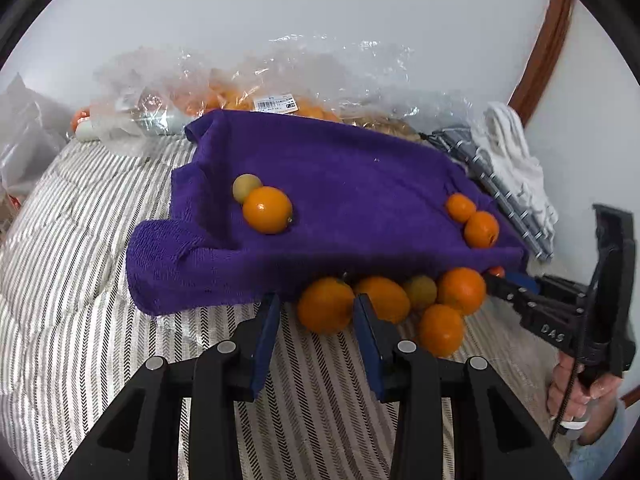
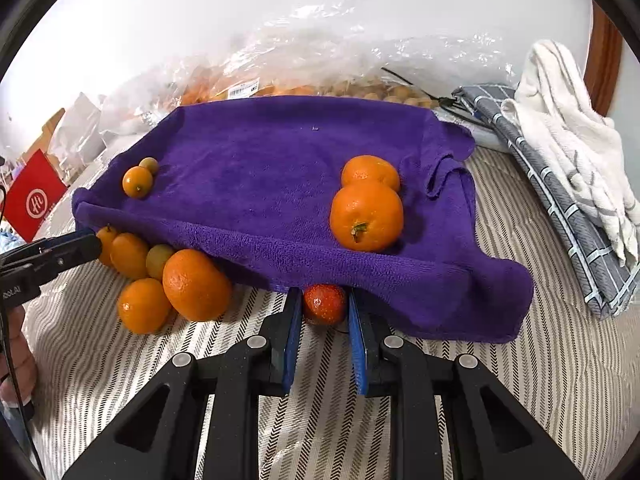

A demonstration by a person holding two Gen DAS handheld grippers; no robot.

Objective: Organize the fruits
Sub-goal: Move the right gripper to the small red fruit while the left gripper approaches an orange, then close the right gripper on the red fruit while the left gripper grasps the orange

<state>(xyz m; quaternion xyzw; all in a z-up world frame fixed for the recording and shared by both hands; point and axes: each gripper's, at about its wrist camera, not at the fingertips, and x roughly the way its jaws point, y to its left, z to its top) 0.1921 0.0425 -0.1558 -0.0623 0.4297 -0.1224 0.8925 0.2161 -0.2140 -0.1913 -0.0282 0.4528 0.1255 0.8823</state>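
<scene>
While our right gripper (image 2: 322,312) clamps the small red fruit (image 2: 324,304) at lower centre, we lift slowly, clear of the purple towel (image 2: 260,168). Our left gripper (image 1: 316,312) hangs narrowly parted, empty, before an orange (image 1: 326,304)

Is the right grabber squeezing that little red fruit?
Touching. The right wrist view shows the right gripper with both blue pads pressed against the sides of the small red fruit at the purple towel's edge.

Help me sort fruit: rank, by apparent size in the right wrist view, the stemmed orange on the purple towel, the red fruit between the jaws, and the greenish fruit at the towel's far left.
1. Stemmed orange
2. Red fruit
3. Greenish fruit, though it lies farther off.
</scene>
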